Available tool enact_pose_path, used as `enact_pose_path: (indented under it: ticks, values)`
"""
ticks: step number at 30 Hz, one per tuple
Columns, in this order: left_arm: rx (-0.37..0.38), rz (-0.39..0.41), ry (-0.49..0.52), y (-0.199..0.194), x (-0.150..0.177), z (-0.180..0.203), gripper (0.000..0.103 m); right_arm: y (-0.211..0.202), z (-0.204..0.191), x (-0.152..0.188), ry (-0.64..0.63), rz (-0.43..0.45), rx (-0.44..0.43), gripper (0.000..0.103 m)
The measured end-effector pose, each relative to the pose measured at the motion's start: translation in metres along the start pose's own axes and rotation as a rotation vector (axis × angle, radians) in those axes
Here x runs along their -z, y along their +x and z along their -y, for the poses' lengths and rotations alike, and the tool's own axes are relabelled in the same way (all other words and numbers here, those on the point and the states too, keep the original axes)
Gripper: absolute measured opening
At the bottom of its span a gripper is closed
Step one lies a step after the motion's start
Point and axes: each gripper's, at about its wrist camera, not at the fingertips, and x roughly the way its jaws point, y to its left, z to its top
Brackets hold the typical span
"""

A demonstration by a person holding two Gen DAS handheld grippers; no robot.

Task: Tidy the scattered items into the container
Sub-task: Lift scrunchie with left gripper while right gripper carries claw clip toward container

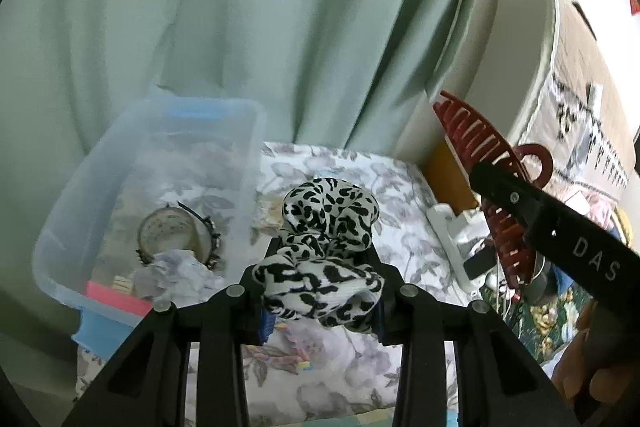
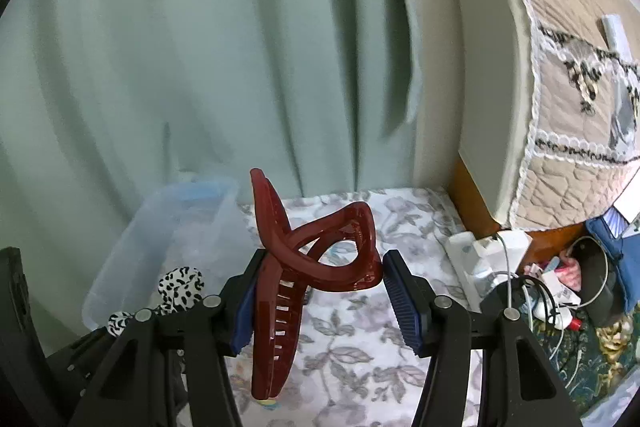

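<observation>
1. Left tool: fingers closed onto a black-and-white spotted scrunchie, which bulges up between and above the tips, held just right of the clear plastic container.
2. Right tool: fingers spread wide, a dark red claw clip lodged between them, touching both pads, right of the container.
3. Container: on the floral-covered table, against the green curtain; holds a round jar and crumpled paper.

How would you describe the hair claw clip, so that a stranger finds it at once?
Start from the clear plastic container on the floral bedspread and move right. The right gripper holds the dark red hair claw clip above the spread. Unlike the soft leopard-print scrunchie in the left gripper, it is hard, glossy and toothed.
</observation>
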Motion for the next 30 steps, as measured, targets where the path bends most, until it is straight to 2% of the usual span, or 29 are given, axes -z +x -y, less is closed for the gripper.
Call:
enact_pose_path:
  ticks: [12, 30]
  values:
    - [-0.024, 0.075, -0.054, -0.038, -0.011, -0.043, 0.038, -0.015, -0.053, -0.006, -0.063, 0.029, -0.077, 0.061]
    - [-0.08, 0.082, -0.166, -0.047, -0.009, -0.102, 0.038, 0.003, -0.108, 0.006, -0.161, -0.025, -0.14, 0.061]
